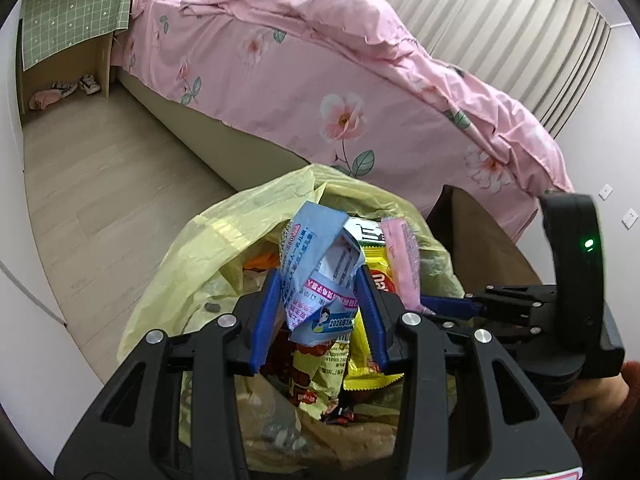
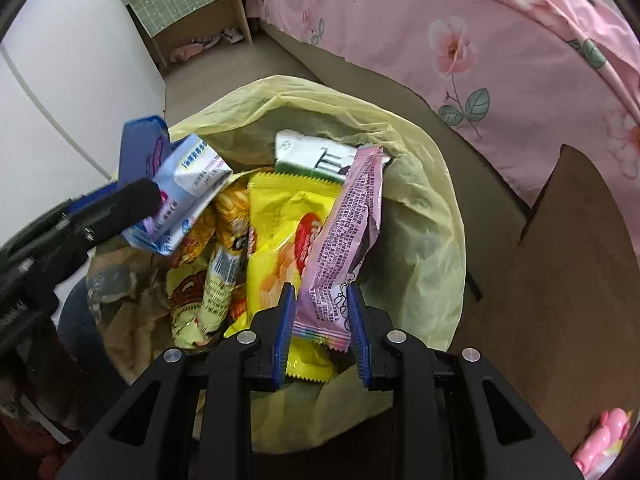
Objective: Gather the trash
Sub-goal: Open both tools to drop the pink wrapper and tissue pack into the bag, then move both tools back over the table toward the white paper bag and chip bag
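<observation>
**2 grippers held wrappers over trash bag**

Left gripper, partly closed, pinched a blue wrapper at frame centre. Right gripper, also partly closed, pinched a pink wrapper. Both hung over the yellow bag, lower centre, beside a pink bed.

Bin under the yellow liner bag: hidden, only the liner shows. Lower wrappers in the bag are buried beneath the yellow snack packet; their print is too small to read. Left gripper is blurred in the right wrist view, body cut by the frame's left edge. Pink object, right of the right gripper, is cropped at the corner; unidentifiable. Items under the far nightstand are too small to tell.
</observation>
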A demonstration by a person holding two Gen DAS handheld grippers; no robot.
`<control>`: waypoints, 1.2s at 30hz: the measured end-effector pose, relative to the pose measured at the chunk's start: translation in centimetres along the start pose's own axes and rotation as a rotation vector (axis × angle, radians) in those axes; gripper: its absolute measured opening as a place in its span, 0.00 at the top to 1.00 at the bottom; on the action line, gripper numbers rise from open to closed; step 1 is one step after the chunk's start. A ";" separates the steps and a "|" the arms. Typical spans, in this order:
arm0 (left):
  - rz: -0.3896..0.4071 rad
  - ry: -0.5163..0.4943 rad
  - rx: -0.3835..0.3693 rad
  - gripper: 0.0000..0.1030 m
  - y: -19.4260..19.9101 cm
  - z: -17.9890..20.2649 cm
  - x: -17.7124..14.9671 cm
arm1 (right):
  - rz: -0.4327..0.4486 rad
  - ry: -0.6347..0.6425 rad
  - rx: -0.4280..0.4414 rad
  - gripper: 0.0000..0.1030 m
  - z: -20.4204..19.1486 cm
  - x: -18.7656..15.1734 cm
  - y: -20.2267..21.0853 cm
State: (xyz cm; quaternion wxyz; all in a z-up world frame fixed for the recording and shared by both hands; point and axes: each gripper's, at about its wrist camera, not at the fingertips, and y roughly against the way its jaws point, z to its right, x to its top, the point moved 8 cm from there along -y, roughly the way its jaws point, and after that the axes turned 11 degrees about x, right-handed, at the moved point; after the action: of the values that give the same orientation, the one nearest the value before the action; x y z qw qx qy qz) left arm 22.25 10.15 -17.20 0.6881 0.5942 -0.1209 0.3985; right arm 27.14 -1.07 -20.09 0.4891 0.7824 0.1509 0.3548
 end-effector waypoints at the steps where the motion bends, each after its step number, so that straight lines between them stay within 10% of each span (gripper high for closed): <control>1: -0.006 -0.005 0.001 0.65 -0.4 0.1 -0.1 | 0.032 0.000 0.018 0.75 -0.1 -0.1 0.5; 16: 0.001 -0.005 -0.056 0.65 0.1 0.5 -0.3 | 0.216 0.024 0.037 0.75 -2.1 -1.1 4.0; 25: 0.005 0.010 -0.084 0.52 1.1 0.6 -0.3 | 0.141 0.048 0.009 0.73 -2.7 -2.3 3.2; 36: 0.057 0.128 -0.114 0.34 4.4 -0.7 1.0 | 0.267 -0.004 -0.011 0.53 -3.3 -4.8 8.3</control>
State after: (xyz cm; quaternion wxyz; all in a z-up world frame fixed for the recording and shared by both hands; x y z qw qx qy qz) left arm 19.66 11.15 -13.57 0.7154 0.5237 -0.1164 0.4476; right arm 20.53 -5.62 -13.91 0.4421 0.7934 0.0424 0.4163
